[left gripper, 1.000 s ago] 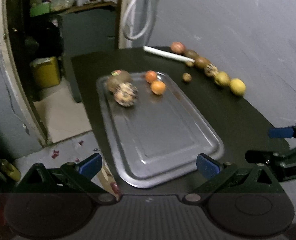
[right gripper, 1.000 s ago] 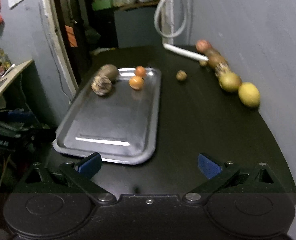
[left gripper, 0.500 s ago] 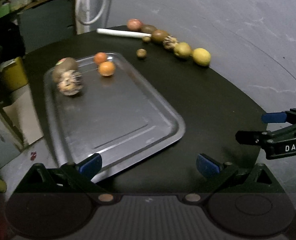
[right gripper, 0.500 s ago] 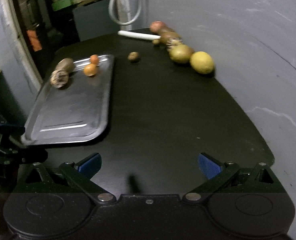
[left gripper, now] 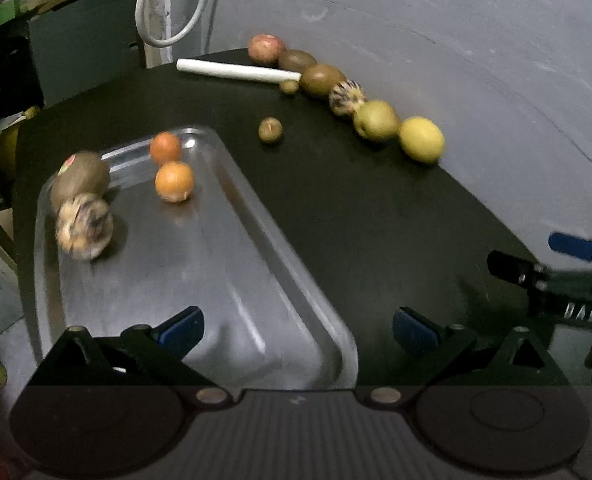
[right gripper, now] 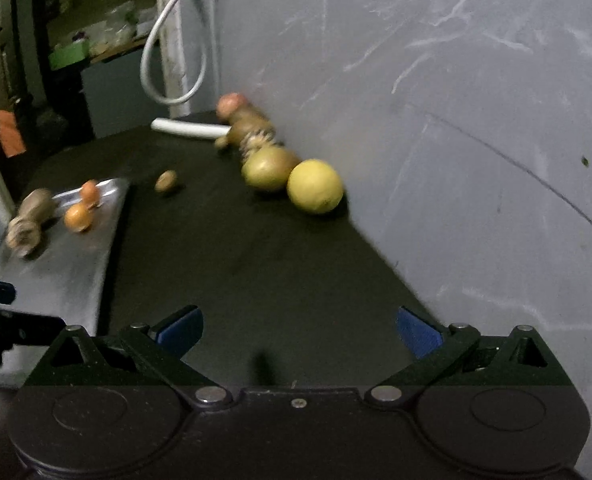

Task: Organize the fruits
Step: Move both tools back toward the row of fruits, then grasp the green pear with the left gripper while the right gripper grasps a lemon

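A metal tray [left gripper: 232, 264] lies on the black table [left gripper: 335, 208] and holds two oranges [left gripper: 174, 181], a kiwi [left gripper: 80, 178] and a speckled fruit [left gripper: 84, 226]. A row of fruit runs along the grey wall, ending in a yellow lemon [left gripper: 421, 139] [right gripper: 315, 186] and a green pear [left gripper: 375, 120] [right gripper: 269, 168]. A small brown fruit [left gripper: 270, 130] [right gripper: 166, 181] lies alone. My left gripper [left gripper: 297, 330] is open and empty over the tray's near corner. My right gripper [right gripper: 299, 330] is open and empty over the table's near part, facing the lemon.
A white tube [left gripper: 238, 71] lies at the table's back by the fruit row. A white cable loop [left gripper: 168, 8] hangs behind. The grey wall [right gripper: 455, 120] borders the table's right side. Shelves and clutter stand at the far left.
Both grippers have swung to the right and moved forward. The lemon and pear are now larger and nearer the centre of the right wrist view. No fruit has moved.
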Action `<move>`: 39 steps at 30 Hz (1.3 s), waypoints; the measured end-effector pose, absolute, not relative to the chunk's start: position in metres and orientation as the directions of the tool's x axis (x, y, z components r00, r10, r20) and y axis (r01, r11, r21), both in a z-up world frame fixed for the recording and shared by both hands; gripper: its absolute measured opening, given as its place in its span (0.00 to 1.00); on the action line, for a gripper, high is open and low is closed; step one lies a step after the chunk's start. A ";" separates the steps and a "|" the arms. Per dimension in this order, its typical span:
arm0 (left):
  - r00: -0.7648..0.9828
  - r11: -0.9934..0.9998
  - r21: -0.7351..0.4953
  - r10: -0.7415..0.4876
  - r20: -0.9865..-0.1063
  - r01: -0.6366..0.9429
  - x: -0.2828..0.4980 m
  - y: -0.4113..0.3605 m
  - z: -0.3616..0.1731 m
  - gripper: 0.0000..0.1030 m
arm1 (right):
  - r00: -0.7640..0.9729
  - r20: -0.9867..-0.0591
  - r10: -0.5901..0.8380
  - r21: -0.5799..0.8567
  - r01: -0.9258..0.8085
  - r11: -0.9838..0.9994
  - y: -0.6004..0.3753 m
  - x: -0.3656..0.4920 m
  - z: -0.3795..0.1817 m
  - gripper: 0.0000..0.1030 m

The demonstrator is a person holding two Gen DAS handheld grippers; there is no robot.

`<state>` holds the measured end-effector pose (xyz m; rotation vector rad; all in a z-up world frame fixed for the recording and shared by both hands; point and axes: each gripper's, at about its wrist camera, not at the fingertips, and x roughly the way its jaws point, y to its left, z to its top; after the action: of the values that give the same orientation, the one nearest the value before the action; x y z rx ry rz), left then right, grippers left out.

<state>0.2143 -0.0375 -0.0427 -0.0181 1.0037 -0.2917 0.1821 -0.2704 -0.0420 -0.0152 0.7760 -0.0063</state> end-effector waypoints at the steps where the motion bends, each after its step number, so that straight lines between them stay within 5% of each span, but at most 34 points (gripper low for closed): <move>1: 0.505 0.962 -0.148 -0.248 -0.827 0.229 0.223 -0.040 -0.041 0.99 | 0.719 -0.695 -0.017 -0.020 0.005 1.000 -0.272 0.188 -0.045 0.99; 8: 0.507 0.961 -0.215 -0.275 -0.817 0.175 0.298 -0.061 -0.037 0.99 | 0.734 -0.677 -0.061 -0.073 0.016 0.997 -0.270 0.241 -0.063 0.99; 16: 0.462 0.926 -0.331 -0.378 -0.802 0.181 0.383 -0.094 -0.046 0.99 | 0.752 -0.658 -0.041 0.083 0.127 0.988 -0.275 0.290 -0.076 0.98; 39: 0.353 0.885 -0.427 -0.466 -0.811 0.187 0.458 -0.135 -0.089 0.94 | 0.766 -0.628 -0.137 0.128 0.276 0.953 -0.263 0.349 -0.102 0.70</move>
<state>0.4582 -0.1353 -0.0892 -0.2803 1.1361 -0.4298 0.3491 -0.2630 -0.1023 0.2192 0.6619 -0.2264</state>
